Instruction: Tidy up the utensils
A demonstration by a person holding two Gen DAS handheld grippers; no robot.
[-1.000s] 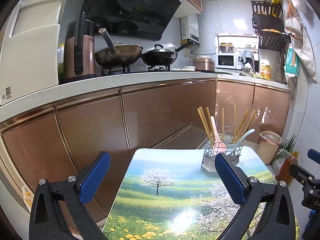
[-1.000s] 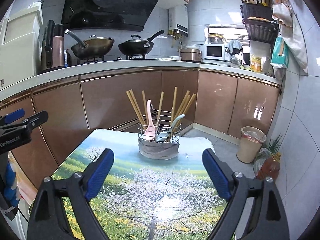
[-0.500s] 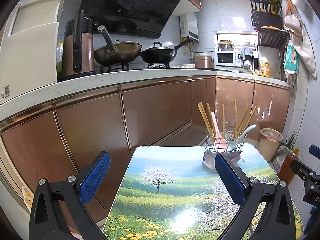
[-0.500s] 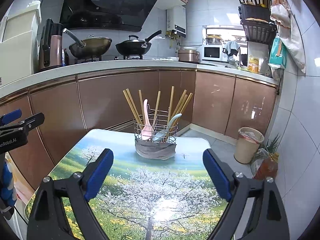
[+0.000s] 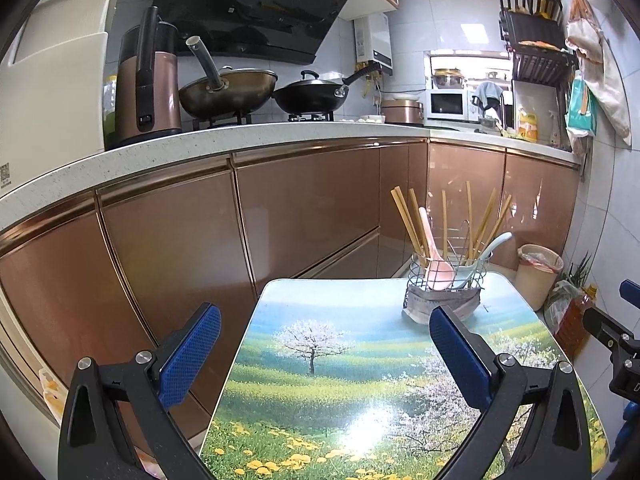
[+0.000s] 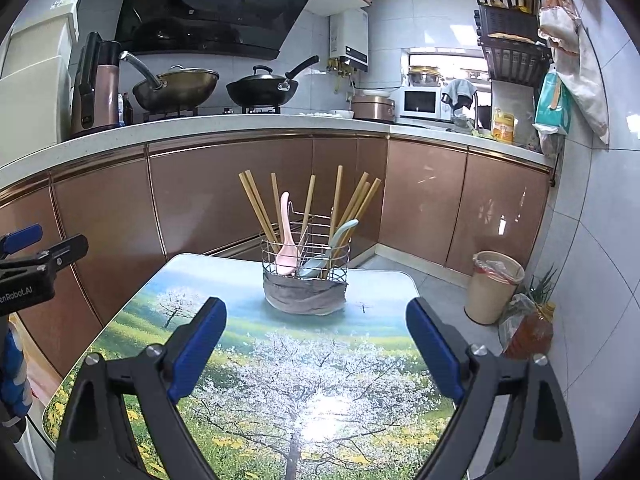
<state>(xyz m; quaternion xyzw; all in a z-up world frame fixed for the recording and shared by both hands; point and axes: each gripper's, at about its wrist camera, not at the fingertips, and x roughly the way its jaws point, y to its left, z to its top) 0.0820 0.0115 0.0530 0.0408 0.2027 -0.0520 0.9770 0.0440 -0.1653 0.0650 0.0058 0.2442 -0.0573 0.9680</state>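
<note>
A wire utensil holder (image 6: 306,258) stands on a grey cloth (image 6: 304,300) at the far end of the small table (image 6: 280,380) with a blossom-tree print. It holds several wooden chopsticks (image 6: 256,204), a pink spoon (image 6: 286,250) and a pale blue spoon (image 6: 334,246). The holder also shows in the left wrist view (image 5: 446,276), far right. My left gripper (image 5: 325,338) is open and empty above the near left table part. My right gripper (image 6: 316,332) is open and empty, short of the holder.
Copper-coloured cabinets (image 5: 304,208) under a white counter run behind the table. Two woks (image 5: 228,90) and a kettle (image 5: 146,80) stand on the counter. A lined waste bin (image 6: 494,286) and bags (image 6: 528,328) are on the floor to the right.
Both grippers have drifted slightly lower; the holder sits a little higher and farther in both views. Nothing was grasped or released.
</note>
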